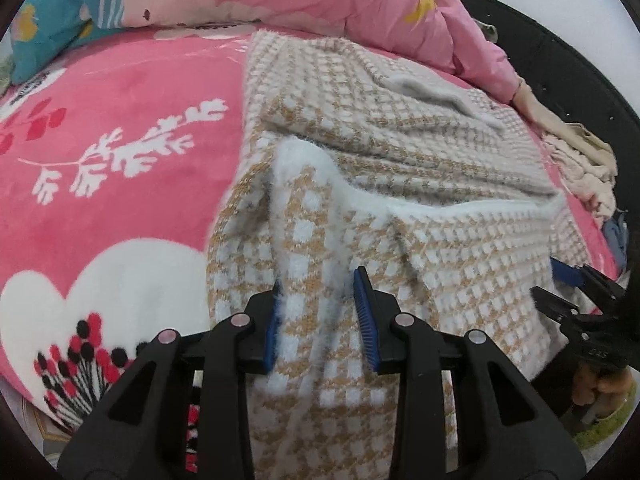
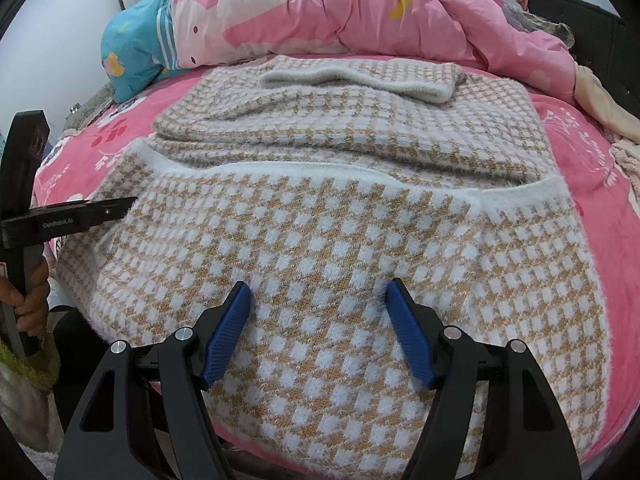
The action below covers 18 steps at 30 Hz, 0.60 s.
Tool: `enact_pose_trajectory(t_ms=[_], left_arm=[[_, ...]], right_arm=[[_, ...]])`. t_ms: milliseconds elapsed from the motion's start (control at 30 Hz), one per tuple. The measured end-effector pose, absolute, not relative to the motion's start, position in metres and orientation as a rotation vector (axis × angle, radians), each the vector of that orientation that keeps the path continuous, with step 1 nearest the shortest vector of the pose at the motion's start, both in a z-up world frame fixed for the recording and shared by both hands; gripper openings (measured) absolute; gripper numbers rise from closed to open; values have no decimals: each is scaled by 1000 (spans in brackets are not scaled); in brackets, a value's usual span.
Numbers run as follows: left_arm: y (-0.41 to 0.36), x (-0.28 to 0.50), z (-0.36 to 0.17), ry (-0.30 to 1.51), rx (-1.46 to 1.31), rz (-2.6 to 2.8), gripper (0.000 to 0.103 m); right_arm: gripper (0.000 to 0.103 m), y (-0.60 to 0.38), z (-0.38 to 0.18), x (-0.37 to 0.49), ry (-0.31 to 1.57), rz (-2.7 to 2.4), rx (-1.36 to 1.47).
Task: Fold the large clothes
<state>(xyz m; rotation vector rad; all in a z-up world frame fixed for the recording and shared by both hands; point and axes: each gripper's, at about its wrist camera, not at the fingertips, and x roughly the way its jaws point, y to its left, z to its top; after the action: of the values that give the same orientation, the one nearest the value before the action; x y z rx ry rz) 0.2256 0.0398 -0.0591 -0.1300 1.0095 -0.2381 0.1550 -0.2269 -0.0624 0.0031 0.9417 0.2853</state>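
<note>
Surface: a bed covered by a pink plush blanket (image 1: 120,92) printed with white leaf sprigs, a white heart and red-and-black flowers; your work lies on top of it.
Far edge: a rumpled pink quilt (image 2: 360,12) with a teal end is heaped along the back of the bed, against a pale wall.
Right of bed: a dark headboard (image 1: 580,80) and a small heap of beige clothes (image 1: 580,164) sit beside the blanket's edge.
Garment: a fuzzy tan-and-white checked sweater (image 2: 340,240) is spread across the blanket, its near part draped over the bed edge toward you; a white ribbed band crosses its middle, and a sleeve with a white cuff lies folded across the far part.
Left gripper (image 1: 320,304): your blue pads flank a raised ridge of the sweater's left edge; the left pad is sunk in the nap and the right pad touches the fabric, so the jaws are clamped on that fold.
Right gripper (image 2: 318,300): your jaws stand wide apart, released, hovering over the sweater's near panel with flat fabric between them and nothing pinched.
Mutual position: each gripper shows at the margin of the other's view, on opposite sides of the sweater's near part.
</note>
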Motion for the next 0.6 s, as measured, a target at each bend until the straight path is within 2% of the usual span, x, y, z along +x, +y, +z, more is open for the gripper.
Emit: enact_pose_trajectory(t_ms=[367,600], left_arm=[[-3,211,-56,936,115,-18,31],[1,212,-54,944,69,-28,30]], right_arm=[[68,-227,-61,153,943,274,-4],[83,-225,-46,148,918,233,-36]])
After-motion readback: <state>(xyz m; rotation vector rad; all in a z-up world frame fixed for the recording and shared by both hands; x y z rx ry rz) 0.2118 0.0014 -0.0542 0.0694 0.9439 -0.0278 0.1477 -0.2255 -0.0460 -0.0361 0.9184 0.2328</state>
